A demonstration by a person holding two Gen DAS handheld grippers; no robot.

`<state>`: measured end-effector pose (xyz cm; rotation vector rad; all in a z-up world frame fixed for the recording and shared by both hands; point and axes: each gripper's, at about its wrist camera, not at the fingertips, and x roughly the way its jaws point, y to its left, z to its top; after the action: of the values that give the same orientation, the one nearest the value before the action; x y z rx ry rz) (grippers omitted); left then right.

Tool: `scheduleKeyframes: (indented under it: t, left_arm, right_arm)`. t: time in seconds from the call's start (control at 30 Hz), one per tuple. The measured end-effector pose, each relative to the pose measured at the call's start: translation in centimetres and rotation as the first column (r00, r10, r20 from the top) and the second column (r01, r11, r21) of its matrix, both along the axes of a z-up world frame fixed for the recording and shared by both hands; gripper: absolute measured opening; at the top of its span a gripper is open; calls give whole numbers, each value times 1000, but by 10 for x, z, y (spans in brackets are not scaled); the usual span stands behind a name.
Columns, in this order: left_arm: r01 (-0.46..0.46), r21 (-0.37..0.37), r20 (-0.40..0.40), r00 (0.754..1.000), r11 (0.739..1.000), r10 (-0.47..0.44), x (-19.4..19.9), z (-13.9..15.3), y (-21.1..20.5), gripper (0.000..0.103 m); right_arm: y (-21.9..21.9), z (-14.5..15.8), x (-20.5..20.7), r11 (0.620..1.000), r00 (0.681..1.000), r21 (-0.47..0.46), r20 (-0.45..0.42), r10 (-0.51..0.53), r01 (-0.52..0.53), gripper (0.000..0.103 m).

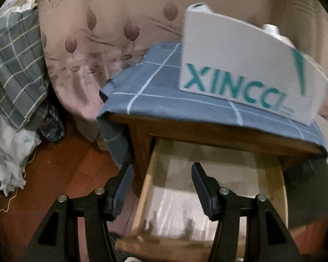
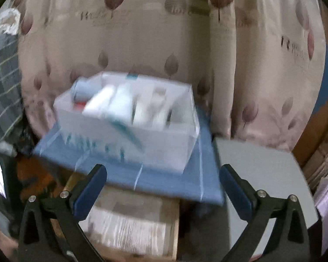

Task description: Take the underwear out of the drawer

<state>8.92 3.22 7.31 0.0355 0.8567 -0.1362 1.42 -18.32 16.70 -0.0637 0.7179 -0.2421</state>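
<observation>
The wooden drawer (image 1: 207, 187) stands pulled out of a nightstand, and only its pale shiny lining shows inside. I cannot make out any underwear in either view. My left gripper (image 1: 161, 167) hovers over the drawer's left part, open, with nothing between its fingers. The right wrist view is blurred. In it my right gripper (image 2: 163, 170) is wide open and empty above the drawer (image 2: 131, 218), in front of the nightstand's top.
A blue checked cloth (image 1: 164, 100) covers the nightstand top and carries a white box (image 1: 240, 65) of bottles, box (image 2: 129, 118). A leaf-patterned curtain (image 1: 111, 21) hangs behind. Checked bedding (image 1: 15, 69) is piled at the left. A grey flat surface (image 2: 262, 170) lies to the right.
</observation>
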Motion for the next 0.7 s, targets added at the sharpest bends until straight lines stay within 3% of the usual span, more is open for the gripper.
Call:
scheduleKeyframes:
  t: [0.23,0.53,0.7]
  left_arm:
    - [82,105,-36,996,991,-79,-41,-11,-14,57]
    - [62,95,-70,996,994,-55,-52,-28,-9,57]
    - [79,113,-83,994,990,-70,-50,-34,-17,57]
  right_arm:
    - [4,-78,-31,998,997,55,-76,11,-7,102]
    - [21,-123,-21,996,983,67,-169,70,-59,102]
    - [16,-143,-22,994,978,105,-203,58,-37,102]
